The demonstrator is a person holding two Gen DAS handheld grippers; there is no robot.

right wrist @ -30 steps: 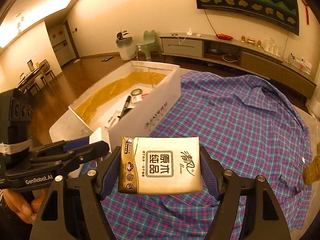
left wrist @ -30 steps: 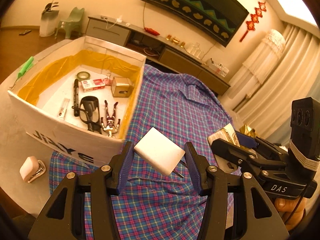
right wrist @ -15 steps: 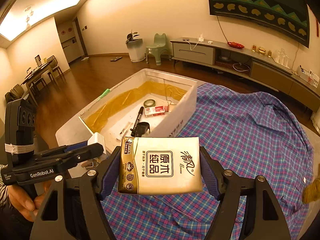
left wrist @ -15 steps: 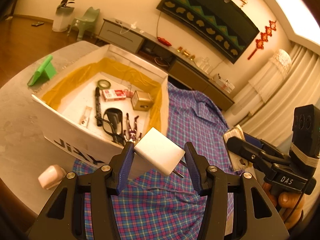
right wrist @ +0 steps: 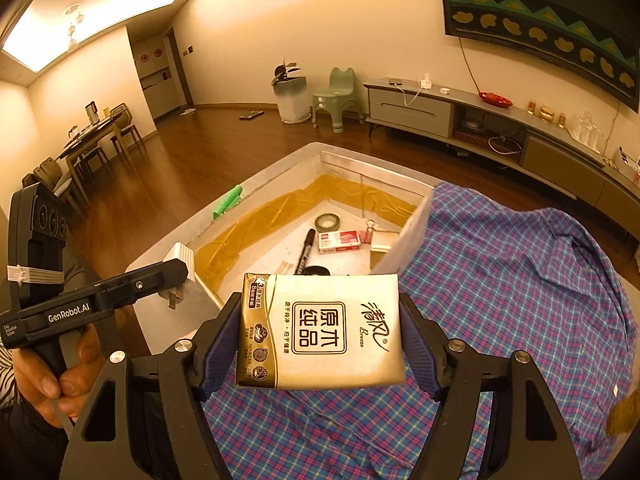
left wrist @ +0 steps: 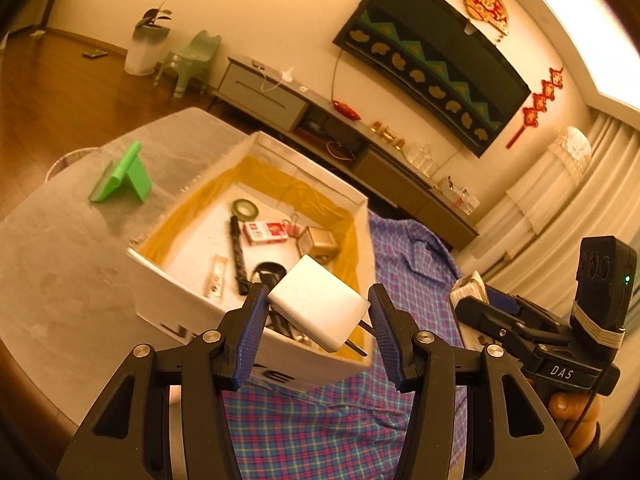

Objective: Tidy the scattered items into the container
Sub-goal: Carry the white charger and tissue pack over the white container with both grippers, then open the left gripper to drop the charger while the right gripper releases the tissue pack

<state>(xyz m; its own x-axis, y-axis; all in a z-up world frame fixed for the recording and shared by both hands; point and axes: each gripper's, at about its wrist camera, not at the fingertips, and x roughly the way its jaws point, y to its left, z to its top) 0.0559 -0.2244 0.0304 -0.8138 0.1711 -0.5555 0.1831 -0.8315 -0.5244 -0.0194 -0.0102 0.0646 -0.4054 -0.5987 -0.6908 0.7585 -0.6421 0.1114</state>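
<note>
My left gripper (left wrist: pixel 316 306) is shut on a white plug charger (left wrist: pixel 320 308), held tilted over the near corner of the white box (left wrist: pixel 180 292) lined with yellow tape. Inside the box lie a black marker (left wrist: pixel 237 252), a tape roll (left wrist: pixel 245 209), a red and white packet (left wrist: pixel 265 231), a brass cube (left wrist: pixel 318 242) and other small items. My right gripper (right wrist: pixel 320 328) is shut on a pack of tissues (right wrist: pixel 320 330), above the plaid shirt (right wrist: pixel 520 280) just short of the box (right wrist: pixel 360 162). The right wrist view shows the left gripper (right wrist: pixel 176 276) with the charger (right wrist: pixel 182 258) at the box's near left wall.
A green phone stand (left wrist: pixel 122 176) stands on the grey table (left wrist: pixel 60 260) left of the box. The plaid shirt (left wrist: pixel 320 432) covers the table to the right of and in front of the box. A person's hand (right wrist: pixel 48 376) holds the left gripper's handle.
Both grippers have moved left and up toward the box with their loads. The charger now hangs over the box's near corner, and the tissue pack is closer to the box.
</note>
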